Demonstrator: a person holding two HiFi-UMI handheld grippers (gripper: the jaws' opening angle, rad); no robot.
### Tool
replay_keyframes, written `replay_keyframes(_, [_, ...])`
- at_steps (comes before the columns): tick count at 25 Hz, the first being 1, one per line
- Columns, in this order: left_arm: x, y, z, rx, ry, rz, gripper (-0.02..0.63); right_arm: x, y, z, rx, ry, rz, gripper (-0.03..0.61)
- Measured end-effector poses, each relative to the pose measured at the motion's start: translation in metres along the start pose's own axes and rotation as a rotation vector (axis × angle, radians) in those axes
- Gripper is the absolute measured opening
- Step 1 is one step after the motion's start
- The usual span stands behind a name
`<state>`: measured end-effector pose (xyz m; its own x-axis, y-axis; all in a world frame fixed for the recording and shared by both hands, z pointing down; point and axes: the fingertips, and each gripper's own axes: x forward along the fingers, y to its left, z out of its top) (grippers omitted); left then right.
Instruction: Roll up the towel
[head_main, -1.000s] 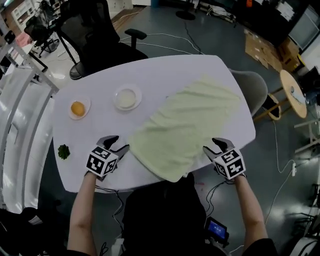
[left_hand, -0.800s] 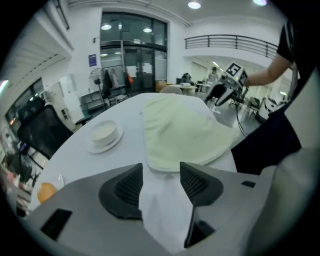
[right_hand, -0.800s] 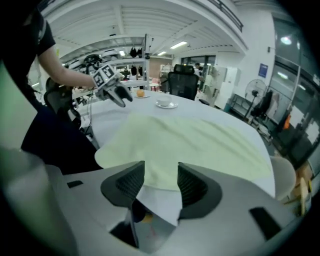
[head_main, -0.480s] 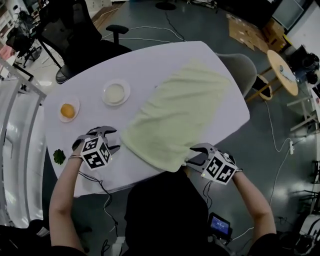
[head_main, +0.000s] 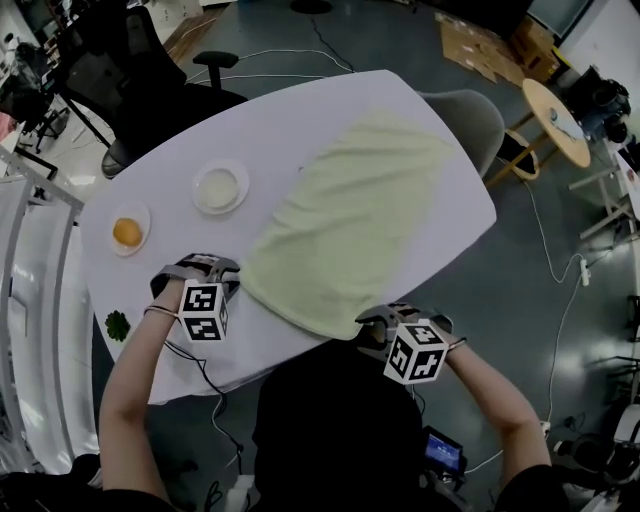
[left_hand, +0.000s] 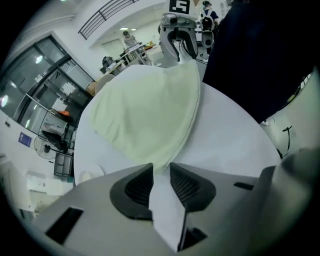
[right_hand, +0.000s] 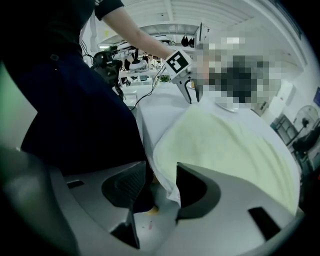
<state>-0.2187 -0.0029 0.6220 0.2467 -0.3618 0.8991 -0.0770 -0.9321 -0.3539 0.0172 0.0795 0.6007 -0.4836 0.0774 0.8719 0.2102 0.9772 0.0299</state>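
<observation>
**Item 1, towel** (head_main: 350, 225): pale green, spread flat and slantwise on the table (head_main: 290, 115). Its near end lies at the table's near edge, with one corner hanging just past it. By my reading no roll has been started.

**Item 2, left gripper** (left_hand: 161, 167): at the near-left corner. The jaws have just been closing and now stand narrow. I see bare table in the gap and only the corner's tip at their mouth, so nothing is gripped.

**Item 3, right gripper** (right_hand: 161, 169): at the near-right corner, by the table's edge. The jaws are about halfway apart. The hem lies between them against one jaw and is not pinched.

**Item 4, dish** (head_main: 220, 186): just beside the towel's left edge.

**Risks, as I reckon them:**
- The left jaws may shut on air or a few threads. The corner would then slip when I lift, and the roll would start crooked.
- The right gripper may take a deeper bite than the left. The first turn would be uneven and the roll would come out as a cone.
- The right jaw may catch the table's edge under the hem and stall.
- Because the towel lies aslant, a roll pushed away from me may drift toward the dish and nudge it.
- A slack first turn would leave the roll loose, and it would spring open.
</observation>
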Motion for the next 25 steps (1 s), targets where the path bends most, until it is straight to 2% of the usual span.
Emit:
replay_keyframes(3, [0.006, -0.001, 0.003, 0.016, 0.006, 0.011, 0.081, 0.017, 0.007, 0.009, -0.029, -0.009, -0.008, 0.170])
replay_keyframes(6, [0.009, 0.000, 0.004, 0.015, 0.011, 0.015, 0.055, 0.022, 0.008, 0.019, -0.026, -0.039, -0.032, 0.052])
replay_keyframes(7, [0.008, 0.000, 0.004, 0.010, 0.010, 0.015, 0.051, 0.021, 0.008, 0.021, -0.018, -0.049, -0.035, 0.041])
replay_keyframes(13, [-0.002, 0.010, 0.008, -0.059, -0.028, 0.014, 0.046, 0.009, 0.001, 0.017, 0.068, -0.098, -0.040, 0.035])
replay_keyframes(18, [-0.020, 0.028, 0.021, -0.098, -0.083, 0.026, 0.044, -0.011, -0.016, 0.020, 0.124, -0.134, -0.093, 0.034])
replay_keyframes(25, [-0.041, 0.060, 0.047, -0.203, -0.186, -0.031, 0.044, -0.048, -0.044, 0.012, 0.244, -0.229, -0.146, 0.033])
